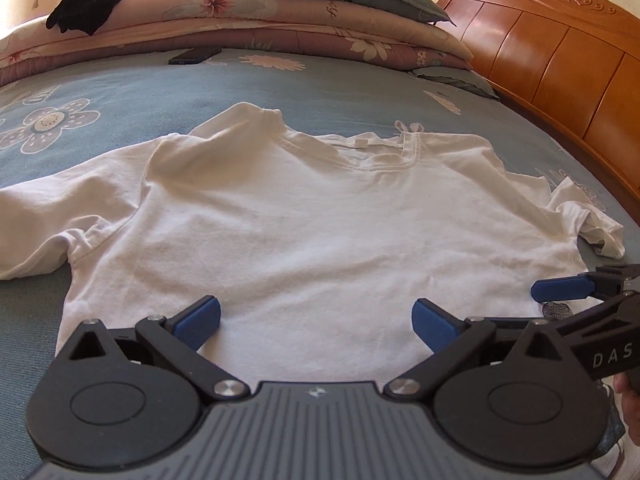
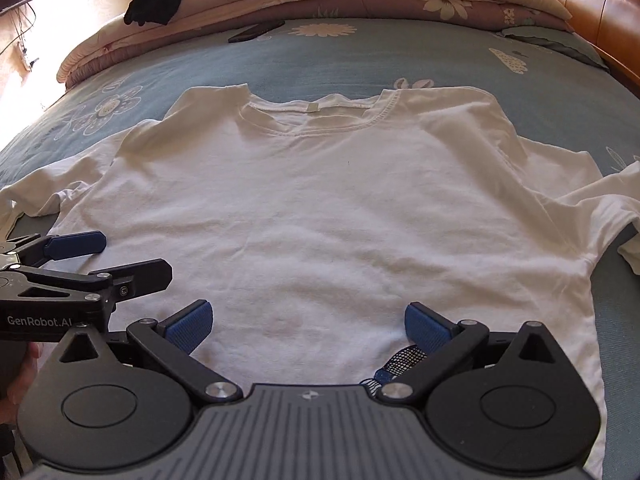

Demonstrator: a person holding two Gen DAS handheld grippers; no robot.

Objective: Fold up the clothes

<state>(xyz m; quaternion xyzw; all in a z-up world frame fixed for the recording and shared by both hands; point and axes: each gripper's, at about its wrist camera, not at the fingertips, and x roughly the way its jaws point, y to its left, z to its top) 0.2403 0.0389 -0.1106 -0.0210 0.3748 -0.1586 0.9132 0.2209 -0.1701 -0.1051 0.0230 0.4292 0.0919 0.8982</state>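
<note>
Blue floral bedsheet (image 1: 120, 80) filled the scene, quilts (image 1: 240, 20) stacked against the far side, and the white T-shirt (image 1: 300, 220) lay spread flat on it, front up, collar away, sleeves out. That layout looked ready for a first fold. Left gripper (image 1: 316, 320) and right gripper (image 2: 306, 322) hovered side by side over the hem, both with jaws spread wide and nothing between them, likely lining up a pinch at the bottom edge.

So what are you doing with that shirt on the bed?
A person holds two grippers over a white T-shirt spread flat on the bed, front up, ready for folding. The left gripper and the right gripper are both open near the bottom hem. Neither has grabbed the shirt yet.
</note>
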